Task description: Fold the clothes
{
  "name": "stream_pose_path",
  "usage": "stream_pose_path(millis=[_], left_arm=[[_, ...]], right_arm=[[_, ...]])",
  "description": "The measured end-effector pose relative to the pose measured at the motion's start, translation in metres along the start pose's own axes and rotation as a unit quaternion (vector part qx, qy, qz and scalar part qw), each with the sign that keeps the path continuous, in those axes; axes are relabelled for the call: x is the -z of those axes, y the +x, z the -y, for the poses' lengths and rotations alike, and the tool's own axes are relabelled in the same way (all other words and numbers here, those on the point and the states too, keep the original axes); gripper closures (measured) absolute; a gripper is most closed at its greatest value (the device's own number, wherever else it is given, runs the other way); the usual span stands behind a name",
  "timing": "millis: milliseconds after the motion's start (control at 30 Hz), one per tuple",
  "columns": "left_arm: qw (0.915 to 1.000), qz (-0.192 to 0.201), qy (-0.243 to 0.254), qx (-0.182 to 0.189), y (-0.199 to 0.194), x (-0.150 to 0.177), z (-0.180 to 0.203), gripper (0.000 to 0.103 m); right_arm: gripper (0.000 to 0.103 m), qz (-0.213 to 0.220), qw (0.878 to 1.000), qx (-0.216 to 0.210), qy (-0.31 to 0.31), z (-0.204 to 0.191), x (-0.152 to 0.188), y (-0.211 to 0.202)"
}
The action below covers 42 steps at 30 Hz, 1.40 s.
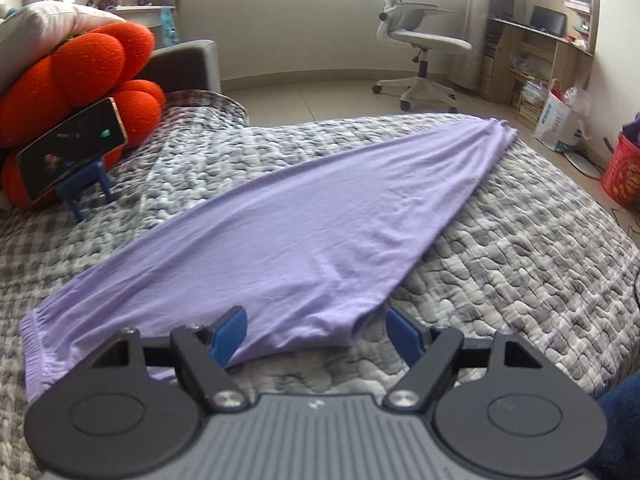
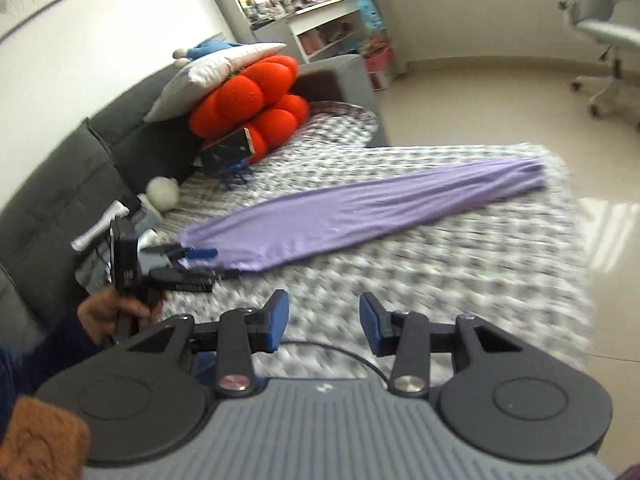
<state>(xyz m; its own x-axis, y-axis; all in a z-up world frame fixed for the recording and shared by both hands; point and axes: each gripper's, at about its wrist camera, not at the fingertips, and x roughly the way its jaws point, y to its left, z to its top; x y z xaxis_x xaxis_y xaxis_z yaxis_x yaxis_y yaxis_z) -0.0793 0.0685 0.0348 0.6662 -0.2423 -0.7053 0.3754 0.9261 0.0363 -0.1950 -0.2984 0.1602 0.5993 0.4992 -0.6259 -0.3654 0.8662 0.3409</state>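
Garment (image 1: 304, 240): lilac, folded lengthwise into one long strip, lying flat and diagonal on the bed's grey checked quilt (image 1: 520, 264). Left tool (image 1: 316, 330): jaws wide apart, straddling the strip's near edge, pads not pressing it. Right tool (image 2: 324, 328): raised well clear of the garment, jaws parted, nothing between them. Surroundings: orange plush cushion (image 1: 80, 68), phone (image 1: 72, 148) on blue stand, office chair (image 1: 424, 36), tiled floor.

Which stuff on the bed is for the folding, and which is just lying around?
For the folding:
purple trousers
left claw, open at the waist end
right claw, open, nothing in it

Just lying around:
orange cushion
phone on blue stand
white pillow
office chair
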Motion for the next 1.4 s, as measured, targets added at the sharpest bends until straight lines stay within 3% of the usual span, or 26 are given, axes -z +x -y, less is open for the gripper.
stream_pose_path(millis=[133,233,333,433,567,700,867,1033,1300,1400], left_arm=[[0.9997,-0.006,0.020,-0.008,0.011,-0.006,0.012,0.037],[0.9991,-0.013,0.033,-0.024,0.018,-0.010,0.016,0.052],[0.9991,-0.022,0.020,-0.031,0.025,-0.013,0.012,0.069],[0.9989,-0.024,0.006,-0.039,0.030,-0.016,0.008,0.086],[0.9993,-0.021,0.003,-0.032,0.031,-0.019,0.005,0.101],[0.9993,-0.021,-0.022,-0.021,0.033,-0.023,-0.002,0.102],[0.9994,-0.015,-0.025,-0.016,0.032,-0.025,-0.003,0.102],[0.9997,-0.017,-0.016,-0.010,0.030,-0.023,0.001,0.102],[0.9997,-0.015,0.005,0.020,0.023,-0.026,0.013,0.099],[0.9989,-0.016,0.027,0.035,0.024,-0.026,0.022,0.091]], right_arm=[[0.044,-0.020,0.997,0.060,-0.051,-0.015,0.011,-0.047],[0.043,-0.055,0.994,0.058,-0.078,-0.021,0.021,-0.037],[0.043,-0.091,0.991,0.039,-0.092,-0.016,0.031,-0.010],[0.043,-0.099,0.988,0.040,-0.110,0.002,0.039,0.034],[0.043,-0.057,0.995,0.038,-0.071,0.033,0.029,0.108],[0.043,-0.035,0.996,0.024,-0.078,0.031,0.013,0.178],[0.043,-0.050,0.991,0.001,-0.122,0.017,0.003,0.234],[0.043,-0.028,0.988,-0.005,-0.155,0.011,-0.008,0.256],[0.043,0.011,0.991,-0.008,-0.137,0.023,-0.022,0.267],[0.043,0.018,0.990,-0.004,-0.142,0.023,-0.024,0.271]])
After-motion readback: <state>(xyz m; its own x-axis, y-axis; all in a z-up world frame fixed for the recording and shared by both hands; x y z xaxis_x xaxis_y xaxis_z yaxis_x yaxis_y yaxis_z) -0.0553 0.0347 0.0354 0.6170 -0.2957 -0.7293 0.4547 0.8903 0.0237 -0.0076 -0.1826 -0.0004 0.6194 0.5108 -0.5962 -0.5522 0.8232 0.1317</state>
